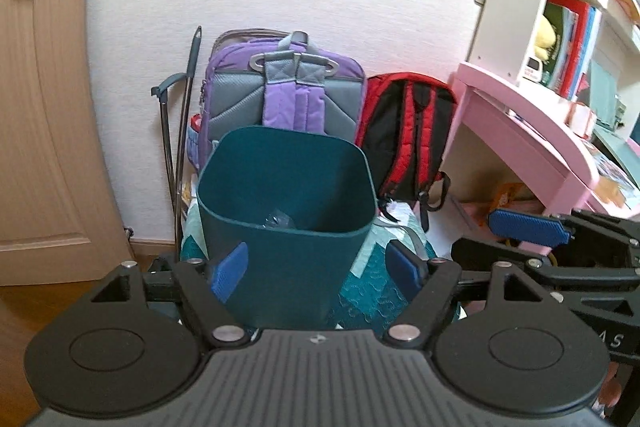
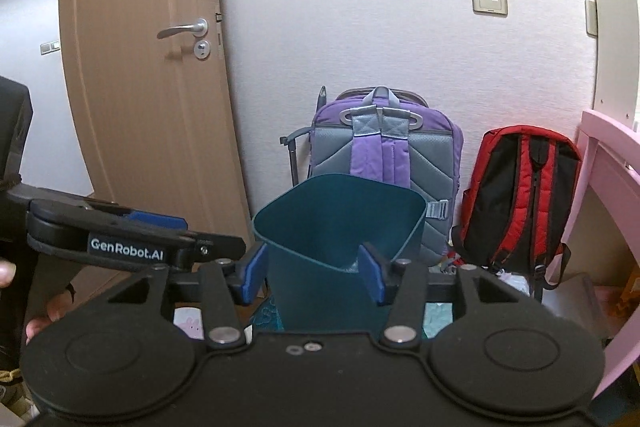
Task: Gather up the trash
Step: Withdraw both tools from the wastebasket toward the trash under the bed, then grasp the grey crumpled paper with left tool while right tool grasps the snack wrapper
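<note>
A teal waste bin (image 1: 286,211) is seen standing upright on a teal patterned cloth (image 1: 372,287), directly ahead of both grippers. A crumpled clear plastic item (image 1: 279,219) is visible inside it near the bottom, in the left wrist view only; what it is exactly cannot be told.

Left gripper (image 1: 316,271): jaws spread wide, blue pads either side of the bin's front wall as framed, with no contact shown. Nothing is held between them.

Right gripper (image 2: 314,275): jaws likewise apart and empty. Its right pad overlaps the bin's front rim in the picture; whether it touches cannot be told.

Behind the bin, a purple backpack (image 1: 286,87) and a red backpack (image 1: 408,131) lean on the wall. A pink desk (image 1: 532,131) is to the right, a wooden door (image 2: 148,99) to the left.

Key relation: the bin's long axis runs vertically, mouth up and tipped toward the cameras; both grippers point slightly downward at it from the front. The two are side by side, and neither is clearly the nearer.

Judgement: no loose trash is seen within reach of either gripper. The bin appears already loaded with one item. The next piece would have to be found outside these views, and either hand seems free for it.
</note>
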Demonstrator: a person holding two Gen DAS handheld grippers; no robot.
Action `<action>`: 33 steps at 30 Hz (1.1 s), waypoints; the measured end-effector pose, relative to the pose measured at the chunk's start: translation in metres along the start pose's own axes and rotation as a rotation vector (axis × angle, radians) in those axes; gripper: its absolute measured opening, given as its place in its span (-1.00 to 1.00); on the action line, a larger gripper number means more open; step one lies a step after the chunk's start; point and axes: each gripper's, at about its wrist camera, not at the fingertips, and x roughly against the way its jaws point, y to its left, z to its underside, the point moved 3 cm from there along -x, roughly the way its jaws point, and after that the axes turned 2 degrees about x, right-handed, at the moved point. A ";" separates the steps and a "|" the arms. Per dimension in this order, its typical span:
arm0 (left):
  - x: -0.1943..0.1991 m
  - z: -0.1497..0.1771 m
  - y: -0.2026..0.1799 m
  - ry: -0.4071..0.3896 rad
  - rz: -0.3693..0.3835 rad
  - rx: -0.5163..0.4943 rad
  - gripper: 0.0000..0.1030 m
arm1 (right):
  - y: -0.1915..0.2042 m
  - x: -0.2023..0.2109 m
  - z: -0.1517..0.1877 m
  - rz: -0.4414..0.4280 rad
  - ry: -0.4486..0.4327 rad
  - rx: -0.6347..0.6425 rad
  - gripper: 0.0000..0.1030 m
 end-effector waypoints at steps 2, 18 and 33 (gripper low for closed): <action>0.004 0.009 -0.002 0.007 0.005 0.001 0.50 | 0.002 0.007 0.006 -0.001 -0.001 0.004 -0.02; -0.027 0.101 0.019 0.090 -0.002 0.024 0.96 | -0.013 -0.019 0.109 -0.037 0.130 -0.031 0.01; -0.225 0.249 0.117 0.424 -0.093 0.042 0.96 | -0.062 -0.182 0.310 -0.006 0.520 -0.155 0.01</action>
